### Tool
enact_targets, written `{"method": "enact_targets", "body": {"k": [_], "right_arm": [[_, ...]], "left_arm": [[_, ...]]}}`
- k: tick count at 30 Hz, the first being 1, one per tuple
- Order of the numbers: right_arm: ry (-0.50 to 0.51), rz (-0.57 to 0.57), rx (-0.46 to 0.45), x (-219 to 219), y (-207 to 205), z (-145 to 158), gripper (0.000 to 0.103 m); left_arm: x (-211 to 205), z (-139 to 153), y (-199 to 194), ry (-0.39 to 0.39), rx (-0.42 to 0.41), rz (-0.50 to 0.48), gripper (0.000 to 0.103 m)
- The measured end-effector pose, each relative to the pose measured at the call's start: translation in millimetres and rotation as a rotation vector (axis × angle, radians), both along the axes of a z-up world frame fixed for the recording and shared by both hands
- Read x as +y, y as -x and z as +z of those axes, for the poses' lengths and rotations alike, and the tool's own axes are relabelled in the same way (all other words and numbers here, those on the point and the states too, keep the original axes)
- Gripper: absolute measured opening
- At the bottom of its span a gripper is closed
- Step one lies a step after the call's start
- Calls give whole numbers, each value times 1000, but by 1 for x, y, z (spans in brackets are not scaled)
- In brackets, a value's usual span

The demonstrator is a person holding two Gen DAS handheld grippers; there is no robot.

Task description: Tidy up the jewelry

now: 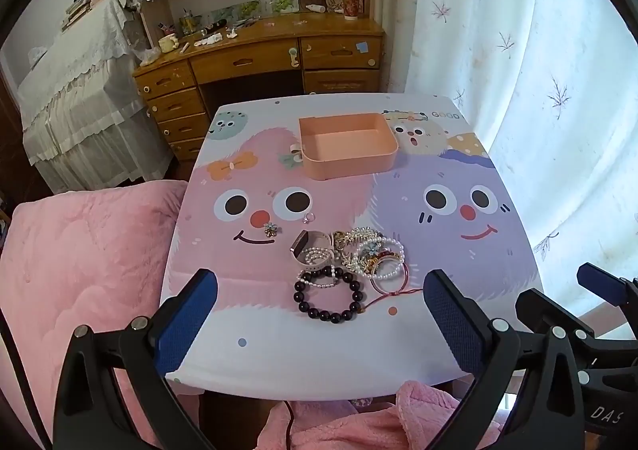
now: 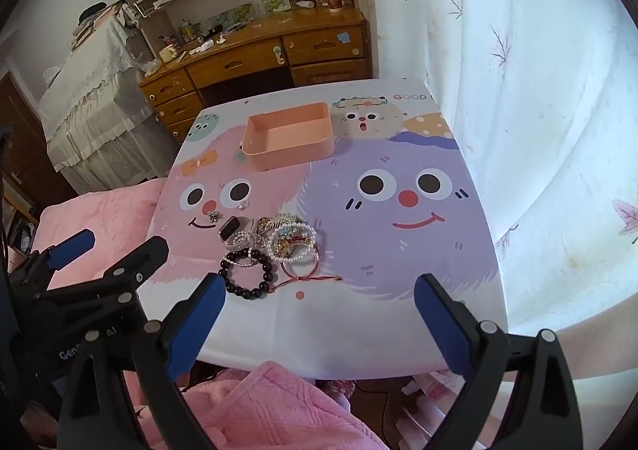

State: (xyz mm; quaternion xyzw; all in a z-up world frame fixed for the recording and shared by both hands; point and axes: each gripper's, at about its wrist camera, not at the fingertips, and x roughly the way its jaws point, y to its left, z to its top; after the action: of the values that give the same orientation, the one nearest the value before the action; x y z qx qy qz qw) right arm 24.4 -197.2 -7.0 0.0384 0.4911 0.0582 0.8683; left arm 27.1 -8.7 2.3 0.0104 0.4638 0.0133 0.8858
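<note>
Lettering "GOOD" point(image 2: 409, 97) marks the table point(image 2: 359, 330) beyond both wide, empty tools, left point(image 1: 321, 300) and right point(image 2: 319, 300).

I noted my left gripper point(image 1: 321, 302) and right gripper point(image 2: 319, 306) as black-framed with blue ribbed pads. The table point(image 1: 319, 354) bore a white cloth printed with a pink furry face and a purple furry face, each with a red nose and black-and-white eyes. Beyond those faces stood a plain peach-pink tray point(image 1: 347, 147). On the near side of the tray lay the jewelry pile point(image 1: 359, 254): white pearls, gold pieces, a dark bead bracelet point(image 1: 327, 294), a red cord bangle point(image 1: 388, 280). Left of the pile sat a small flower brooch point(image 1: 271, 229), blue and gold. Left of the table, the quilt point(image 1: 87, 258) was pink. The curtain point(image 1: 538, 51) was white with purple leaves.
</note>
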Motion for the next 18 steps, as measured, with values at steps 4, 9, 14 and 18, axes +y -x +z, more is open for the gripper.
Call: {"method": "enact_targets", "body": {"k": [4, 9, 14, 18], "right_arm": [[-2, 1, -2, 1, -2, 0, 96], [-4, 1, -3, 2, -4, 0, 96], [-3, 2, -2, 3, -3, -1, 96], [-3, 7, -5, 6, -4, -3, 96]], "left_arm": [[1, 0, -2, -1, -6, -1, 102], [0, 1, -4, -3, -6, 0, 102], [0, 1, -6, 0, -1, 0, 102], [4, 0, -7, 10, 1, 2, 102]]}}
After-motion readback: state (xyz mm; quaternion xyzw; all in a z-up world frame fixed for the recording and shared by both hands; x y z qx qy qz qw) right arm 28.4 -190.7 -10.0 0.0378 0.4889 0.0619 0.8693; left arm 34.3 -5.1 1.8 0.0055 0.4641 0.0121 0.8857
